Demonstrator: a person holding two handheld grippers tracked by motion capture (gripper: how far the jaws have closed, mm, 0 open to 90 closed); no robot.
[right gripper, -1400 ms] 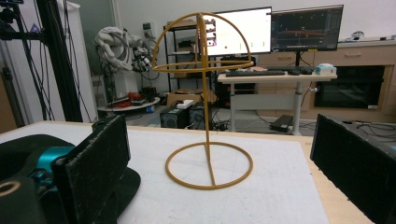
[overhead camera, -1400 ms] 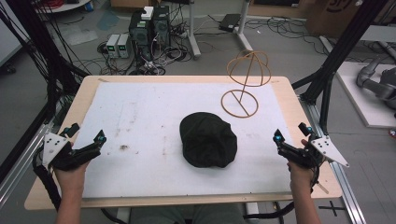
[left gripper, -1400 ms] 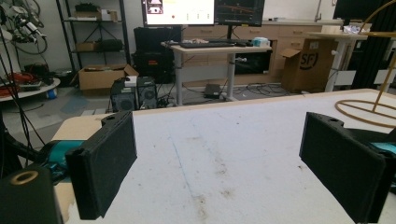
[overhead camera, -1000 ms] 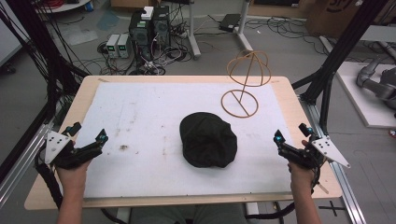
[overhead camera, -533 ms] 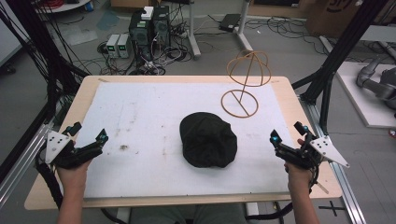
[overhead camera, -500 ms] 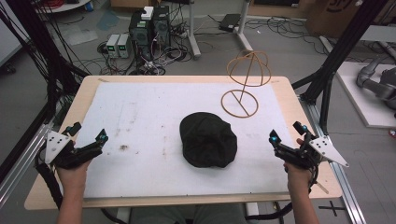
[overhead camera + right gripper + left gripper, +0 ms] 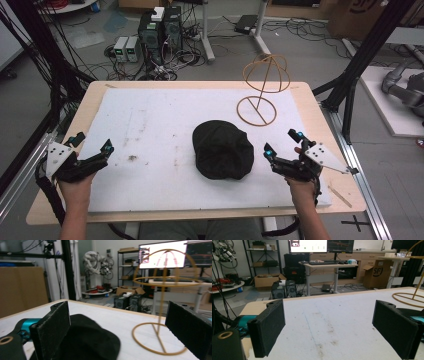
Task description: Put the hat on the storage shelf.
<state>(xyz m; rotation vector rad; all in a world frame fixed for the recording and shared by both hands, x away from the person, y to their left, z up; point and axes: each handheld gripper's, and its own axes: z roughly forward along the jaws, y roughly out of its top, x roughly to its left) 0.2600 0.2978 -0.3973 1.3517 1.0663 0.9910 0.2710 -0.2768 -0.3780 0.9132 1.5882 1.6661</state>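
A black cap [image 7: 222, 150] lies flat in the middle of the white mat [image 7: 150, 120]. Behind it to the right stands a gold wire hat stand [image 7: 262, 85], upright on its ring base. My right gripper [image 7: 282, 144] is open just right of the cap, with nothing between its pads. In the right gripper view the cap [image 7: 90, 340] lies low left and the wire hat stand [image 7: 162, 302] rises ahead between the jaws. My left gripper [image 7: 91, 145] is open at the mat's left edge, far from the cap. The left gripper view shows bare mat [image 7: 329, 320] between its jaws.
The mat covers a wooden table [image 7: 320, 125]. Black frame posts [image 7: 367, 50] stand at the right corner and cables hang at the left. Computers [image 7: 160, 30] and wires sit on the floor beyond the far edge.
My right gripper has moved left, closer to the cap's right side. My left gripper has barely shifted.
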